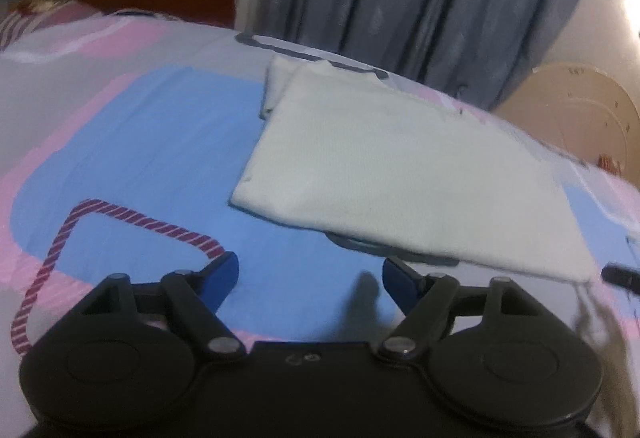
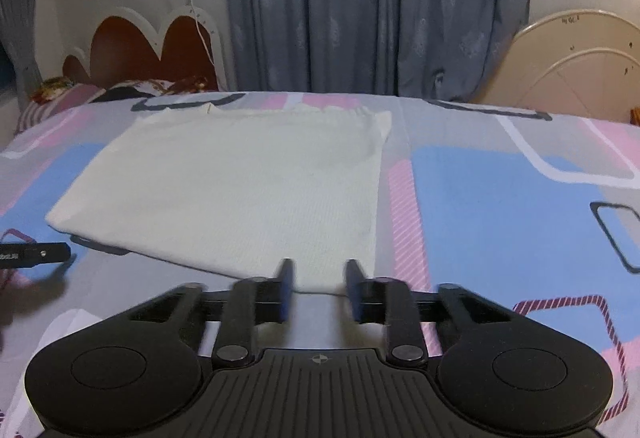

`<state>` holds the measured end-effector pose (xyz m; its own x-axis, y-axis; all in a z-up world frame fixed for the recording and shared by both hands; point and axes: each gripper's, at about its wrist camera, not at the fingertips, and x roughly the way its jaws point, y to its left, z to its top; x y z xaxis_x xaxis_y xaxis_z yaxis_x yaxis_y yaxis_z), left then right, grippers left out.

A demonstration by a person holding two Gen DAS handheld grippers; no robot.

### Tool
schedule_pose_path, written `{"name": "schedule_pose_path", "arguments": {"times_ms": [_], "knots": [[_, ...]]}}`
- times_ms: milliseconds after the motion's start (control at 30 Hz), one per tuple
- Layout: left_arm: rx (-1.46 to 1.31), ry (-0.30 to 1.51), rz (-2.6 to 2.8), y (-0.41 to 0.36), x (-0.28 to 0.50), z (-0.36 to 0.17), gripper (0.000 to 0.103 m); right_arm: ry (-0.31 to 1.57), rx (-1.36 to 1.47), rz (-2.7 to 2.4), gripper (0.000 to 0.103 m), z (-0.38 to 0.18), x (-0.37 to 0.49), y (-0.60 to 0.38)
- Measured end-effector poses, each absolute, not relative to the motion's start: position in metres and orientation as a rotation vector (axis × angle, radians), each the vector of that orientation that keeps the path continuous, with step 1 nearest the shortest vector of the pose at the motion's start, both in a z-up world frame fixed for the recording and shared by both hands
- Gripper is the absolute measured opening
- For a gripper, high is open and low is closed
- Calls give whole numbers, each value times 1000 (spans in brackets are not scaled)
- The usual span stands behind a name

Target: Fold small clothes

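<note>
A pale cream folded garment (image 2: 240,190) lies flat on the patterned bed sheet (image 2: 500,198), roughly rectangular, with its near edge towards me. My right gripper (image 2: 320,278) is low at that near edge, close to its right corner. Its blue pads stand a narrow gap apart with the cloth edge lying flat between them, not pinched. In the left wrist view the garment (image 1: 400,166) sits ahead and to the right. My left gripper (image 1: 310,278) is wide open over a blue patch of sheet, left of the garment's near corner, with nothing between its fingers.
Grey-blue curtains (image 2: 360,6) hang behind the bed. A brown scalloped headboard (image 2: 152,50) and striped pillows (image 2: 60,98) are at the far left. A cream arched board (image 2: 580,70) stands at the far right. A black part of the left gripper (image 2: 36,254) shows at the left edge.
</note>
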<state>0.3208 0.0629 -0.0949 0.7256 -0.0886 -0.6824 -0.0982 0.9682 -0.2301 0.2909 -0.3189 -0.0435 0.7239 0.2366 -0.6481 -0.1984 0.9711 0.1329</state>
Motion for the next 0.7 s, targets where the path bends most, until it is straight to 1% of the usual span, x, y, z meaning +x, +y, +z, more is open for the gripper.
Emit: {"name": "schedule_pose_path", "arguments": {"times_ms": [133,300,367,400,433,467,633,667,700], "knots": [[-459,742,8,86,336,-97,70,736,59,243,15,-47,296,-313],[-756,705,-2,108,349,-109,70,733,67,250,15,-50,300,-307],[-828,680,-3,108,349,-115,69,729,90,254,15,-50,305,-305],[-837,668,0,107,351,-116,67,721,106,260,15,-50,308,-305],[-842,659,6,106,353,-117,65,712,125,269,5,-49,312,-303],[-858,646,9,107,355,-120,65,706,140,280,0,-48,316,-302],[-892,589,27,105,378,-129,49,675,182,341,0,-45,346,-282],[-899,583,29,104,381,-130,48,671,183,348,0,-46,350,-278],[-904,574,32,104,382,-131,45,667,182,356,0,-46,356,-273]]}}
